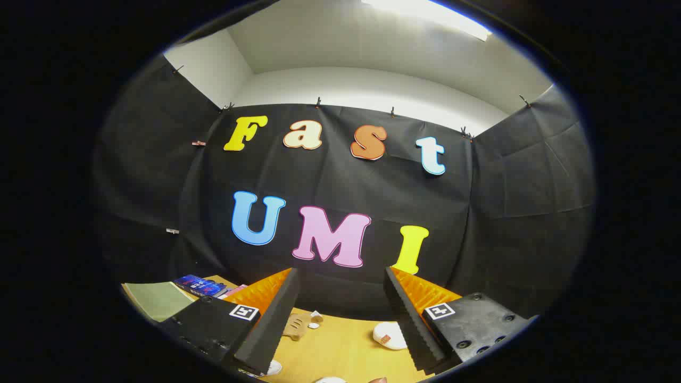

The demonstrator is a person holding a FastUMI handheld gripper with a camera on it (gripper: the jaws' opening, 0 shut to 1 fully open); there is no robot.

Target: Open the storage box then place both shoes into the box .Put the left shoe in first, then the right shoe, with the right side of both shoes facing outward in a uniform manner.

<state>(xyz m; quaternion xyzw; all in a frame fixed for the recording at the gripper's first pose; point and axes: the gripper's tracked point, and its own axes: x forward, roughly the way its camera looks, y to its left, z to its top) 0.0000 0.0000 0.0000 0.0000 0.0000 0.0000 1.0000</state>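
My gripper (340, 271) is open and tilted upward, so its fingers frame the booth's black wall with nothing between them. Below and between the fingers lies a strip of yellow-tan tabletop (340, 351). On it, a tan flat piece (297, 325) lies beside the left finger, with small white bits (316, 317) next to it. A white rounded object with a pinkish mark (389, 335) rests against the right finger's inner side. More white shapes (273, 367) peek out low down; I cannot tell whether any of these are parts of the shoes.
Beyond the left finger, a dark blue book (201, 285) and a pink one lie on the table, beside a grey-green mat (157, 300). The black cloth wall rises close behind the table, with a white wall and a ceiling light above.
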